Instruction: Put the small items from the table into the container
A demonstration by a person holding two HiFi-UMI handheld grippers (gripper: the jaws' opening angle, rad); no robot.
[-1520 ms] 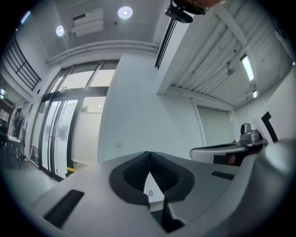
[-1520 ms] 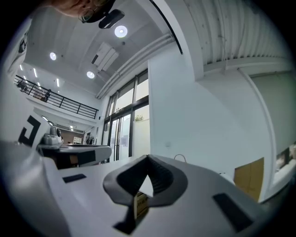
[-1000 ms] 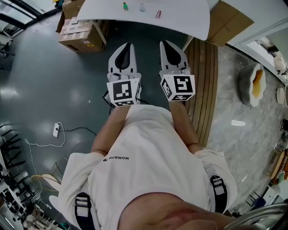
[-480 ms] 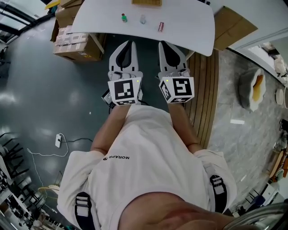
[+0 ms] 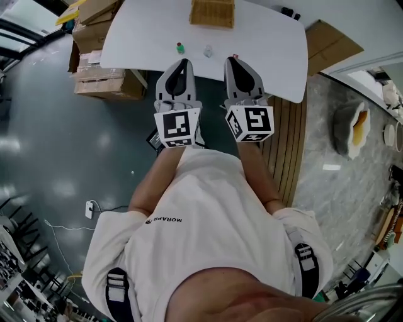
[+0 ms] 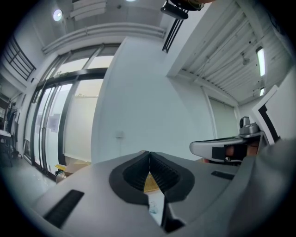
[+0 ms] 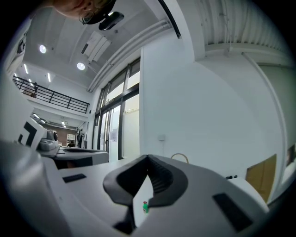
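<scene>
The worktop (image 5: 271,44) is bare across its right half, and also between the basket (image 5: 213,11) at its far edge and the row of small things near its front edge, so both stretches are open. In that row a bottle (image 5: 180,48), a clear item (image 5: 208,51) and a red item (image 5: 235,56) stand apart from one another. They are just ahead of the left tool (image 5: 182,61) and the right tool (image 5: 230,59), whose jaws are together. Boxes (image 5: 101,82) crowd the floor at the worktop's left end, and cardboard (image 5: 330,39) lies by its right end.
</scene>
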